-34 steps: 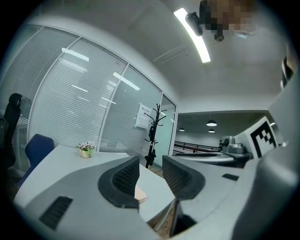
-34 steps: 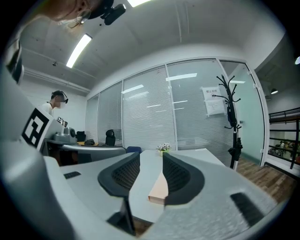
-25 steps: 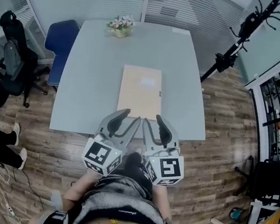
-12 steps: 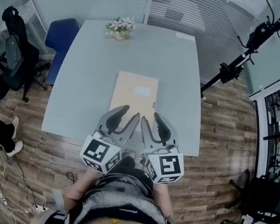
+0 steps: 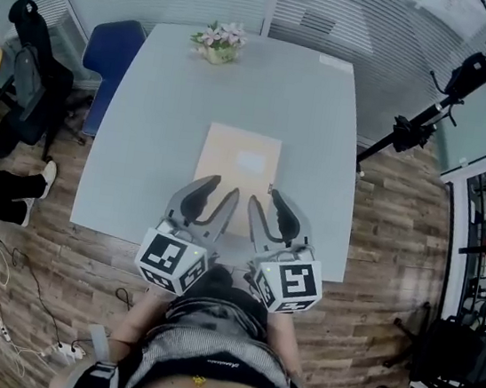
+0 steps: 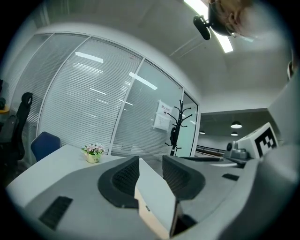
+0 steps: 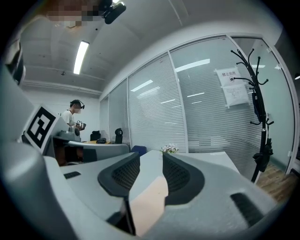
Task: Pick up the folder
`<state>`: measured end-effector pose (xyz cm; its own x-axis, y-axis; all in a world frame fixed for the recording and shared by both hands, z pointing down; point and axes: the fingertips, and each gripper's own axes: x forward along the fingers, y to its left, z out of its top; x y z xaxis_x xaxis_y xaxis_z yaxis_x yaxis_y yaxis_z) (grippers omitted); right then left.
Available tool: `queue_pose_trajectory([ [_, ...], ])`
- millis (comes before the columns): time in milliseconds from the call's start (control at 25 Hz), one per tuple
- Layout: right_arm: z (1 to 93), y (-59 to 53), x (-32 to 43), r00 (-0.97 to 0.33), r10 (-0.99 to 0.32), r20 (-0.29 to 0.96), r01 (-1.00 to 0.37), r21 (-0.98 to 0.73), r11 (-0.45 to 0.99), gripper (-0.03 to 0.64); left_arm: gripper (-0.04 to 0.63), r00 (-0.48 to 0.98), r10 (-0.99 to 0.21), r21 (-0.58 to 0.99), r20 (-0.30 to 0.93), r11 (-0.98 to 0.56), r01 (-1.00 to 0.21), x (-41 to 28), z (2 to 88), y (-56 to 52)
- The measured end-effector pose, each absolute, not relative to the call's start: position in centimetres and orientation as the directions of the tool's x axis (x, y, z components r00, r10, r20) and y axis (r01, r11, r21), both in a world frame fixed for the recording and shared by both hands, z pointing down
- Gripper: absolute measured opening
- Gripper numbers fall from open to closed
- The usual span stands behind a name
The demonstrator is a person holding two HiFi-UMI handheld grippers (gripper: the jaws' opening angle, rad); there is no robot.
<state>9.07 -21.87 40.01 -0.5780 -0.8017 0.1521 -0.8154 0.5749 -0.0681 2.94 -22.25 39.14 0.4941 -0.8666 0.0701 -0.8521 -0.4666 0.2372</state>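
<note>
Flat on the pale grey desk (image 5: 143,139), a beige folder (image 5: 239,157), long sides running from the near edge toward the far edge. Placed in the near half of the desk, about midway between the left and right edges. A paler label patch on its upper face, a small dark mark at its right edge.

Left gripper (image 5: 222,191) and right gripper (image 5: 266,203) side by side above the near edge of the desk, both pointing roughly level toward the far edge, tips over the near end of the folder. No telling from the head view whether either tip touches it.

In the left gripper view, jaws apart, ribbed dark pads facing each other across an open gap, nothing clamped. Folder's beige edge low in that gap, not pressed by either pad. In the right gripper view, the same: jaws apart, gripping nothing, folder's beige face low in the gap with bare desk beyond.

At the far edge, left of its middle, a small pot of pink and white flowers (image 5: 217,43). Blue chair (image 5: 110,58) against the left edge near the far left corner. Black office chair (image 5: 25,86) further left on the wood floor (image 5: 392,281). Black coat stand (image 5: 409,131) off the right edge.
</note>
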Motion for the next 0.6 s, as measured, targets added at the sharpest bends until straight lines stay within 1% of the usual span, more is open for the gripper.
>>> queue_pose_trajectory([
  [320,39.8,-25.7,8.5,-0.536,-0.828,0.164,-0.844,-0.077,0.531,0.153,0.133,0.554,-0.829,0.240,0.076,-0.524,-0.817,3.1,38.7,-26.6],
  [600,42.8,-28.1,8.2,-0.499,-0.836,0.227,-0.866,-0.085,0.493,0.155,0.135,0.544,-0.825,0.249,0.150,-0.501,-0.829,1.4,41.8,-29.1],
])
